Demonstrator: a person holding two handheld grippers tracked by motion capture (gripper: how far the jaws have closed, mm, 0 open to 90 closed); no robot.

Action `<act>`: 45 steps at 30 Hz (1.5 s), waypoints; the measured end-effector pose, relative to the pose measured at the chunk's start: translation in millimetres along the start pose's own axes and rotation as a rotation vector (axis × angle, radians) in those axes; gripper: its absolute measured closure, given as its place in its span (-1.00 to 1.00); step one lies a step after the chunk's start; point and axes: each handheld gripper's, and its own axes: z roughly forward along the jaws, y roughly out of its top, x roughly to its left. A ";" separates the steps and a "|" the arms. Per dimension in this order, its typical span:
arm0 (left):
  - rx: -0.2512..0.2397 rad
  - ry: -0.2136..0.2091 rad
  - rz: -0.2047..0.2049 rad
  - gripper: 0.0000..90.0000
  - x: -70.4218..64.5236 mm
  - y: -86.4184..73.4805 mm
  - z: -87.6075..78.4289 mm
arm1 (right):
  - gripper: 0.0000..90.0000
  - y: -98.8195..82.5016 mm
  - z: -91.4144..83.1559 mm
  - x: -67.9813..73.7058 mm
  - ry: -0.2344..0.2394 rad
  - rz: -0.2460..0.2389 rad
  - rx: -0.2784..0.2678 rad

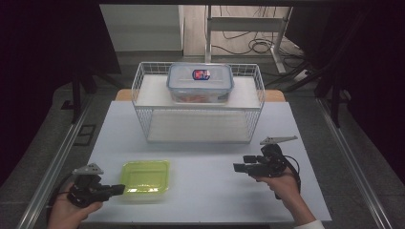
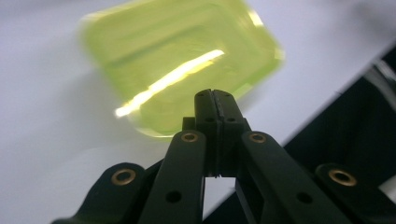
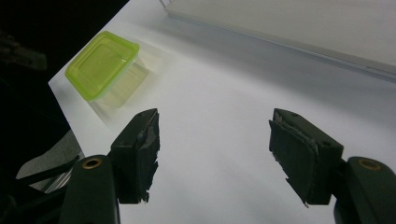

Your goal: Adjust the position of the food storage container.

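Though blurred here, green-lidded box [image 2: 182, 60] beyond pressed-together tongs [image 2: 215, 100].

Dim, dark-edged high view; bright glare streak and perhaps motion blur on the green container [image 2: 182, 65].

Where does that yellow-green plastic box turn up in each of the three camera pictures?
High view: the yellow-green box sits at lower left on the white table, just right of the left hand-held gripper.
Left gripper view: blurred, across the upper middle, behind the shut jaws.
Right gripper view: upper left, near the table's edge.
Shared landmark: the white table.
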 end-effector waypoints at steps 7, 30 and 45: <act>0.026 0.060 -0.091 1.00 36.7 -2.2 5.4 | -0.25 0.2 -1.0 -1.1 -0.004 0.007 -0.004; 0.072 0.011 -0.076 1.00 29.6 15.7 37.9 | -0.25 -0.1 -2.1 -2.5 -0.007 0.012 -0.003; 0.082 -0.030 -0.038 1.00 8.9 36.9 65.4 | -0.25 0.6 -4.6 -3.1 -0.009 0.015 -0.011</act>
